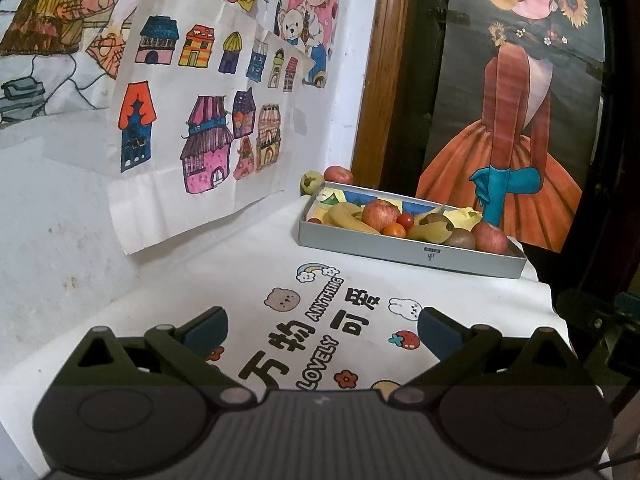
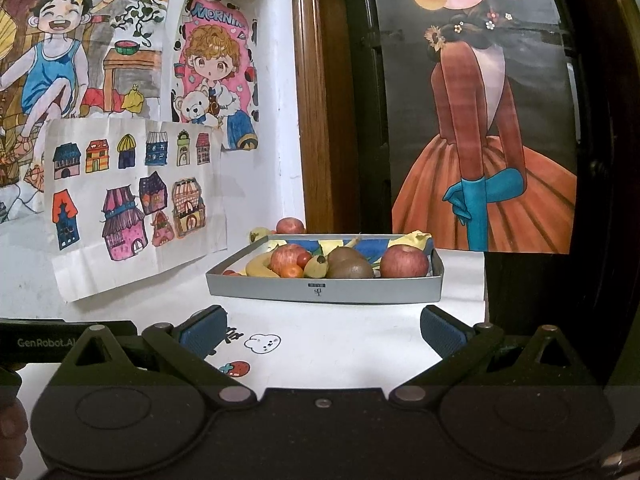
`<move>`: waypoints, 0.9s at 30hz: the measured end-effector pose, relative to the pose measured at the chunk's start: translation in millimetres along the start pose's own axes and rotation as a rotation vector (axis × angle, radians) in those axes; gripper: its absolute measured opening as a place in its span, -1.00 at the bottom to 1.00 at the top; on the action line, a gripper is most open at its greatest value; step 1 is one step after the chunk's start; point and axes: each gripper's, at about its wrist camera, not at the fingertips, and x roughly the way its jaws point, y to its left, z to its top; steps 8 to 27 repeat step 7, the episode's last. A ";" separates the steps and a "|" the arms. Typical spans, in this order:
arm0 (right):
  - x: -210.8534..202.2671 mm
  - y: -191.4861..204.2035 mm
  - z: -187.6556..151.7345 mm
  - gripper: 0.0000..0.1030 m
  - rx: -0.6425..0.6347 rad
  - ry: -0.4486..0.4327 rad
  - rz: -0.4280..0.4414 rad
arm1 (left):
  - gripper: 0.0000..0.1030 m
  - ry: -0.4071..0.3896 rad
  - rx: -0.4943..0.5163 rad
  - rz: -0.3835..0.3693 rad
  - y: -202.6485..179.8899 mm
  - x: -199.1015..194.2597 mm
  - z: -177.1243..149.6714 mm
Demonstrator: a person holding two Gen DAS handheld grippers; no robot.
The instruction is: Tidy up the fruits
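Observation:
A shallow grey box (image 1: 408, 250) (image 2: 324, 289) stands at the far end of the white table. Inside lie apples (image 1: 380, 214) (image 2: 404, 262), bananas (image 1: 348, 218) (image 2: 258, 266), kiwis (image 1: 460, 239) (image 2: 350, 268) and small tomatoes (image 1: 406, 221) (image 2: 292, 271). Behind the box, against the wall, sit a red apple (image 1: 339, 175) (image 2: 290, 225) and a greenish fruit (image 1: 310, 181) (image 2: 258, 235). My left gripper (image 1: 322, 326) is open over the printed cloth, well short of the box. My right gripper (image 2: 322, 326) is open too, just in front of the box.
The tablecloth (image 1: 320, 328) carries printed cartoons and lettering. Children's drawings (image 1: 192, 108) (image 2: 128, 192) hang on the white wall at the left. A wooden frame (image 1: 376, 80) and a poster of a girl in an orange dress (image 2: 488, 140) stand behind the box. The table's right edge drops off near the box.

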 end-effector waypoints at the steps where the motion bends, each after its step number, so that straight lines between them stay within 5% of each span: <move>1: 0.4 -0.1 0.4 0.99 0.000 0.000 0.000 | 1.00 0.000 0.000 -0.001 -0.2 0.2 -0.2; 27: 0.5 -0.6 0.6 0.99 0.000 0.001 0.000 | 1.00 0.003 0.002 -0.006 -0.7 0.3 -0.7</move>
